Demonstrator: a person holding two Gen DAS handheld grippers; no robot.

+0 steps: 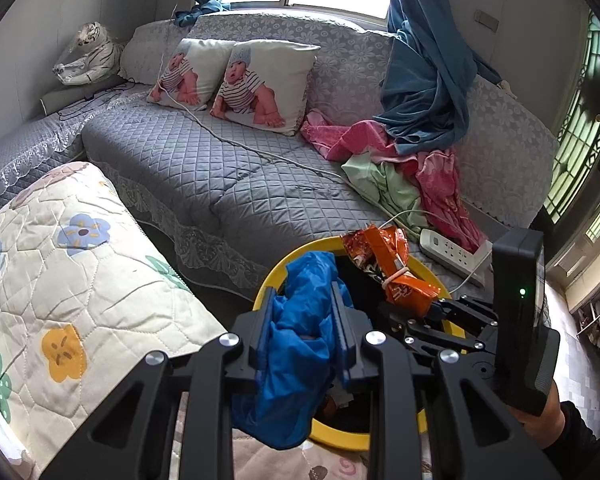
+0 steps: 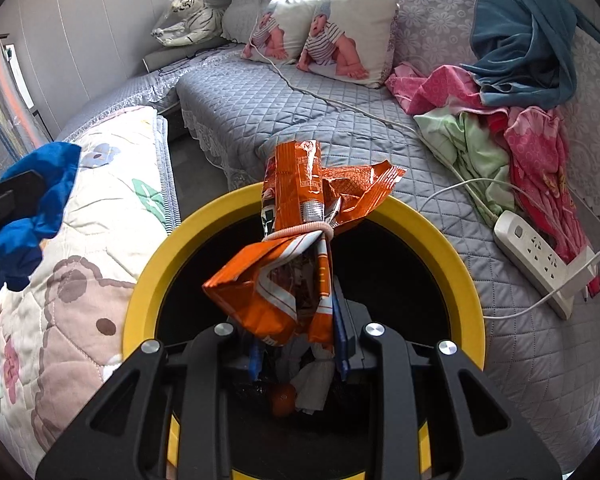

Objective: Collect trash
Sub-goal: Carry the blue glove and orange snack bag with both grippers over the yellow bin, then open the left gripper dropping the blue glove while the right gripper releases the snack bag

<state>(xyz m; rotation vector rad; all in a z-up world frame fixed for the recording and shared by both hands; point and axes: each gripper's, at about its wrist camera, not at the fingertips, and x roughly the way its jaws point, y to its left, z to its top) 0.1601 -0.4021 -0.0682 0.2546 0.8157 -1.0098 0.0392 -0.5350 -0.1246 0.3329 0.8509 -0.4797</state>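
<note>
My left gripper (image 1: 302, 312) is shut on a crumpled blue plastic bag (image 1: 296, 364), held over the near left part of a yellow-rimmed bin (image 1: 276, 270). To its right, my right gripper (image 1: 436, 306) holds an orange snack bag (image 1: 396, 268) above the same bin. In the right wrist view my right gripper (image 2: 296, 344) is shut on the orange snack bag (image 2: 296, 216), which is tied with a rubber band and hangs over the bin (image 2: 148, 280). Down in the dark bin lie an orange fruit (image 2: 282, 400) and white wrappers (image 2: 314, 384). The blue bag (image 2: 32, 208) shows at far left.
A grey quilted sofa (image 1: 204, 168) lies beyond the bin, with a white power strip (image 2: 536, 256) and cables, pink and green clothes (image 2: 500, 136), blue cloth (image 1: 424, 92), two printed cushions (image 1: 260, 84) and a toy tiger (image 1: 88, 56). A flowered quilt (image 1: 60, 264) is at left.
</note>
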